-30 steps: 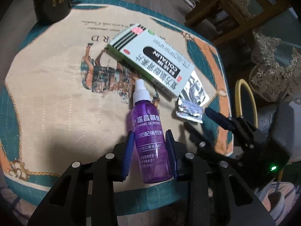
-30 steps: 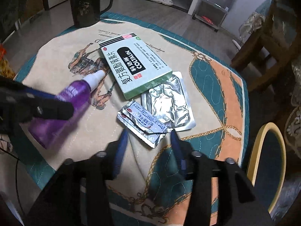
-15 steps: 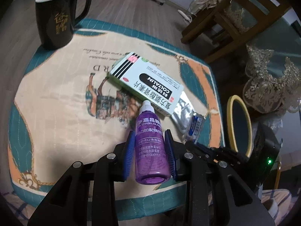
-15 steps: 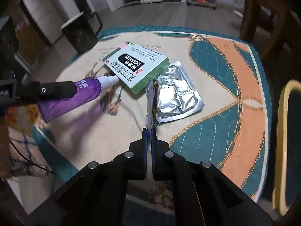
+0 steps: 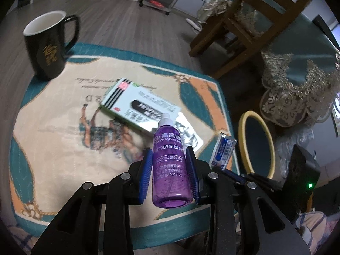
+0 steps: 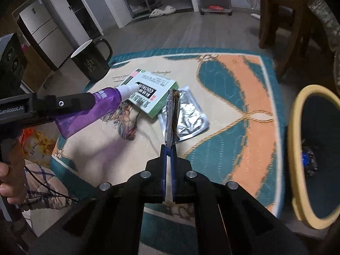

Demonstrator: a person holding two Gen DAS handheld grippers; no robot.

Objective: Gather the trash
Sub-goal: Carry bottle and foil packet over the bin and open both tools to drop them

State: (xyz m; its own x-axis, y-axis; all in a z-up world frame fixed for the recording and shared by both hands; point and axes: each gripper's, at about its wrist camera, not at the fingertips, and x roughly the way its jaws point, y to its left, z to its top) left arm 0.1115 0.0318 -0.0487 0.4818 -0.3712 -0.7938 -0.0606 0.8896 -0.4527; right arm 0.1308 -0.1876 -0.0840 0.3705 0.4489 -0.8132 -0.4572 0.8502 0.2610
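My left gripper (image 5: pixel 169 155) is shut on a purple spray bottle (image 5: pixel 171 165) and holds it above the table; the bottle also shows in the right wrist view (image 6: pixel 91 108). My right gripper (image 6: pixel 169 148) is shut on a silver foil blister pack (image 6: pixel 172 116), held on edge above the table; the pack also shows in the left wrist view (image 5: pixel 224 152). A green and white medicine box (image 5: pixel 140 106) lies on the patterned tablecloth (image 5: pixel 53 131), with a second foil sheet (image 6: pixel 187 119) beside it. A yellow-rimmed bin (image 6: pixel 316 155) stands to the right of the table.
A black mug (image 5: pixel 47 44) stands at the table's far left corner. A wooden chair (image 5: pixel 250 21) and a lace-edged table (image 5: pixel 301 78) are beyond on the right. The bin (image 5: pixel 255 144) holds some dark trash.
Both grippers have risen from the table, the left with the purple bottle. The right gripper closed on the foil pack and lifted it off the cloth.
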